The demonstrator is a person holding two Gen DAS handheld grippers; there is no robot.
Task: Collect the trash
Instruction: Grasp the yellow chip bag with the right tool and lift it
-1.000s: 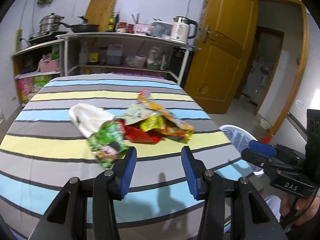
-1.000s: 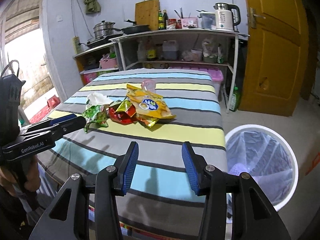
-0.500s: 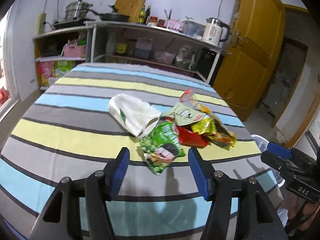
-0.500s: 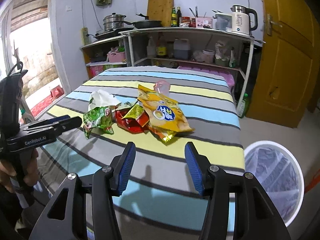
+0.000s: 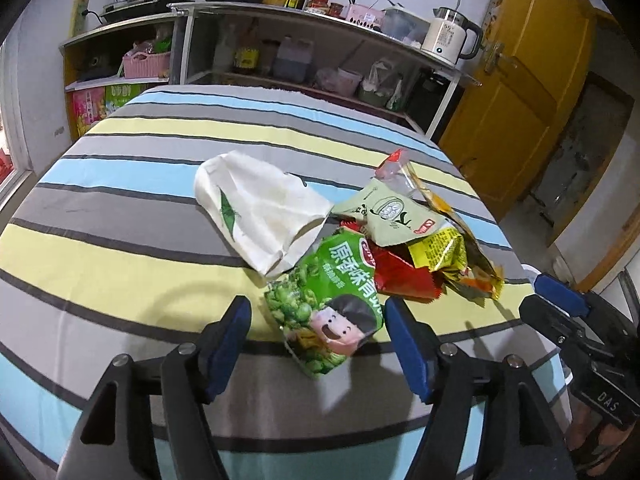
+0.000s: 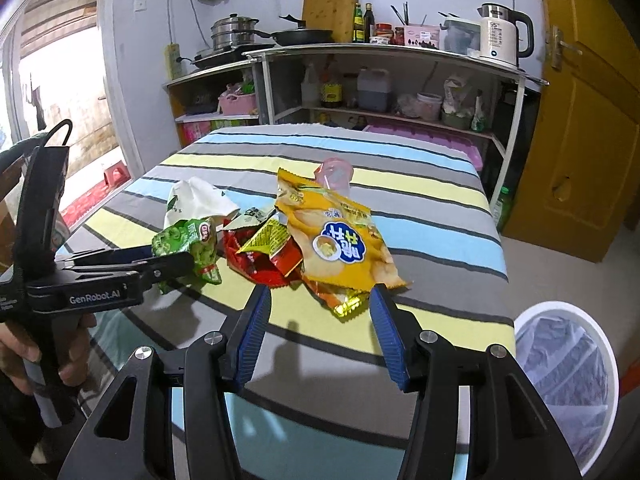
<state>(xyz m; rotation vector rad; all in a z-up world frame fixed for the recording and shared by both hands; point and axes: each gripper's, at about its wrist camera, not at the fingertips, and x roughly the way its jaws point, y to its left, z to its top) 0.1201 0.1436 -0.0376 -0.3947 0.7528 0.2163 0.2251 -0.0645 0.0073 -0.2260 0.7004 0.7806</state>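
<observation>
A heap of empty snack wrappers lies on the striped table [image 5: 120, 248]. The green pea bag [image 5: 326, 300] is nearest, with a white paper bag [image 5: 260, 208], a red wrapper [image 5: 400, 276], a pale green packet [image 5: 396, 212] and a yellow wrapper [image 5: 444, 248] behind it. My left gripper [image 5: 316, 334] is open, its blue fingers either side of the green bag's near end. My right gripper [image 6: 320, 320] is open just before the big orange chip bag [image 6: 340, 240]. The green bag [image 6: 188, 244] also shows in the right wrist view.
A white bin [image 6: 560, 364] with a clear liner stands on the floor right of the table. Metal shelves [image 6: 400, 80] with pots, bottles and a kettle [image 6: 504, 32] stand behind. A yellow door [image 6: 592, 120] is at the right.
Both grippers have moved forward and closer to the wrapper heap. The left one has swung so that the green bag lies between its fingers. Both stay open.
</observation>
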